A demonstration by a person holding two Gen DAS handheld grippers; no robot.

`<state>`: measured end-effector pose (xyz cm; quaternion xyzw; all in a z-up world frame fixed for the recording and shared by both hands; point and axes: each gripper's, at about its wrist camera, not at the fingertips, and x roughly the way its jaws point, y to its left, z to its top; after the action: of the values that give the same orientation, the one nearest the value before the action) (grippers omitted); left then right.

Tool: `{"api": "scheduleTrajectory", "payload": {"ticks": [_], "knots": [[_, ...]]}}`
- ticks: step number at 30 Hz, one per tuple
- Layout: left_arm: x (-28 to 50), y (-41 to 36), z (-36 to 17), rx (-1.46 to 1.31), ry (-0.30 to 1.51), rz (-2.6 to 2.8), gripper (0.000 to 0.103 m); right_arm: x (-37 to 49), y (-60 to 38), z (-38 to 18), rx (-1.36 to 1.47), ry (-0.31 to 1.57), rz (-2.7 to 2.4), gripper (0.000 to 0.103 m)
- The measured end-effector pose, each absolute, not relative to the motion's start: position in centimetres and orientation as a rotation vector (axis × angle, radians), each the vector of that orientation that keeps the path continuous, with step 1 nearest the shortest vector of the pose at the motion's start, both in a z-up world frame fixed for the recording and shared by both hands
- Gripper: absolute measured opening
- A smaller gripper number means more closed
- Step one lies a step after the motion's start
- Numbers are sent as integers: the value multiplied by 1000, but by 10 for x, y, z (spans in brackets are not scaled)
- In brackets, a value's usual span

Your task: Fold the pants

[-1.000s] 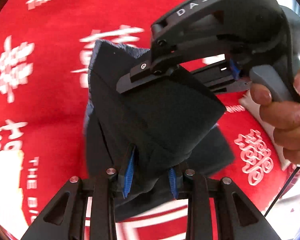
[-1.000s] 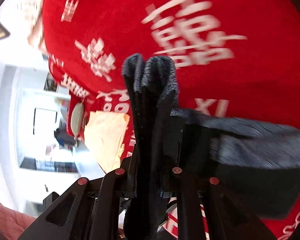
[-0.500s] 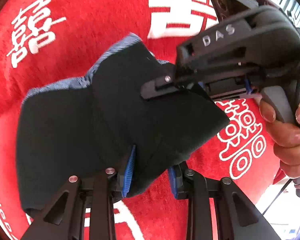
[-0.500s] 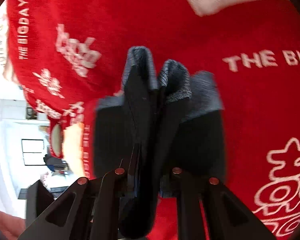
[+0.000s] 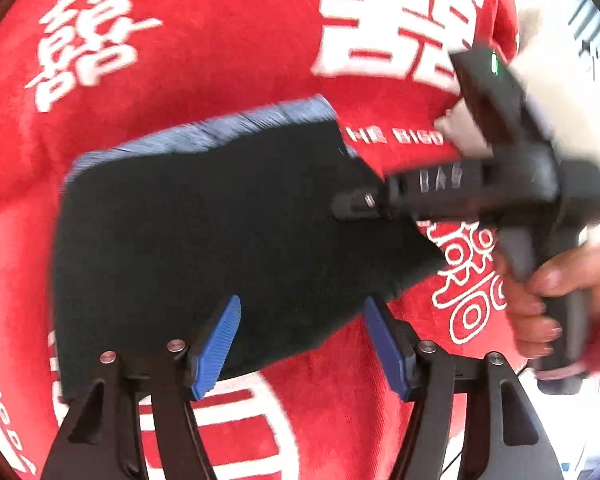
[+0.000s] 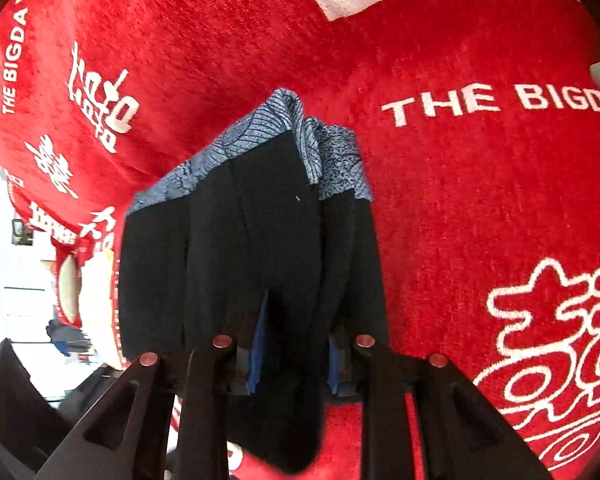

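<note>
The black pants (image 5: 220, 240) with a blue patterned band along the far edge lie folded on the red cloth (image 5: 220, 40). My left gripper (image 5: 304, 340) is open, its blue pads on either side of the near edge of the pants, not pinching them. My right gripper (image 6: 292, 356) is shut on a bunched fold of the pants (image 6: 260, 220) and holds it. It also shows in the left wrist view (image 5: 356, 206), gripping the right edge of the pants, with the person's hand (image 5: 548, 312) on its handle.
The red cloth with white characters and "THE BIGDAY" lettering (image 6: 492, 100) covers the whole surface. Its edge drops off at the left in the right wrist view (image 6: 60, 248), with a bright room beyond.
My left gripper has opened and let go of the pants. The pants have come down flatter on the cloth. My right gripper has swung to the pants' right edge, still shut on them.
</note>
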<state>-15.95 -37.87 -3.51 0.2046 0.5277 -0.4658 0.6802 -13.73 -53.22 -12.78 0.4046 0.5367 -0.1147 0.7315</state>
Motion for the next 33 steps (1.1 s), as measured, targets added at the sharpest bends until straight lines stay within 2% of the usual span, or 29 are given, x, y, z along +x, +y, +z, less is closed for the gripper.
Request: {"api": "scheduleTrajectory", "payload": {"ticks": [6, 13, 19, 26, 28, 29, 33], "knots": [[-87, -344, -20, 373, 1169, -858, 66, -139, -524, -122, 806, 1174, -326, 31], [11, -322, -53, 293, 1244, -579, 66, -140, -510, -93, 658, 1202, -523, 33], [10, -324, -79, 283, 1312, -551, 66, -136, -490, -63, 631, 1115, -475, 32], [1, -326, -81, 330, 1290, -575, 66, -137, -474, -108, 588, 1239, -453, 32], [2, -327, -83, 339, 1286, -565, 70, -140, -472, -110, 575, 1216, -445, 32], [2, -326, -82, 343, 1283, -553, 76, -139, -471, -110, 563, 1217, -445, 32], [5, -323, -83, 320, 1306, -549, 77, -140, -467, -111, 539, 1218, -451, 32]]}}
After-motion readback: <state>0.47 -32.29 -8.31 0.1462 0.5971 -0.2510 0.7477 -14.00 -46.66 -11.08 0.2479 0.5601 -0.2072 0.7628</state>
